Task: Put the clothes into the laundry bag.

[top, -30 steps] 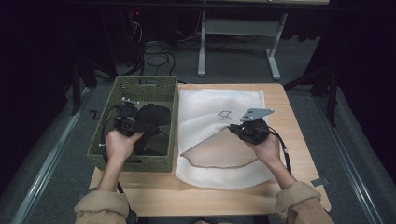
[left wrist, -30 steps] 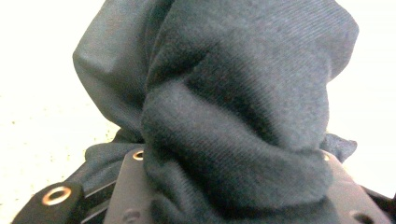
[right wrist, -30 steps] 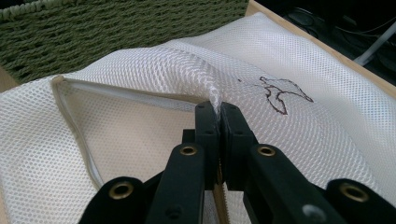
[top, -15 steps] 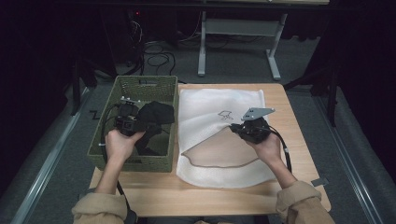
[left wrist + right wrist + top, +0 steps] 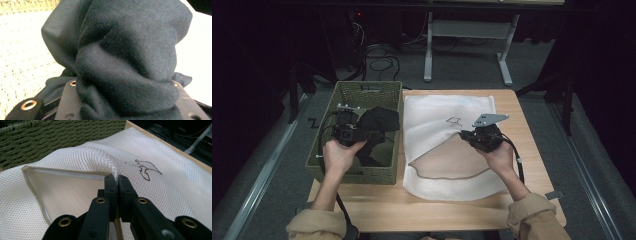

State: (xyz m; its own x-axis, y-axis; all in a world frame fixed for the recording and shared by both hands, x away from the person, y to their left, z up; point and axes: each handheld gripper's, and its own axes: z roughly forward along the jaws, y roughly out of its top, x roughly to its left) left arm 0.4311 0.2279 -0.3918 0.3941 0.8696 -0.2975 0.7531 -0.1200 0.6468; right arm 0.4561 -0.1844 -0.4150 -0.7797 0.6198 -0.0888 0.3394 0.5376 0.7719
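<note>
Over the green woven basket [image 5: 328, 165] at the table's left, the left gripper [image 5: 354, 131] clamped a bunched dark garment [image 5: 379, 120]. Beside it, the right gripper [image 5: 468, 135] pinched the top layer of a white mesh laundry bag [image 5: 437, 112], jaws closed, holding its mouth open.

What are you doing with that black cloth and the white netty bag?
A person is working at a wooden table with a hand-held gripper in each hand. The left hand-held gripper has grabbed a dark piece of clothing and holds it over the green basket. The right hand-held gripper pinches the top layer of the white mesh bag and lifts it, so the bag's mouth gapes open toward the basket. It looks like the clothing is meant to go into the bag next.
</note>
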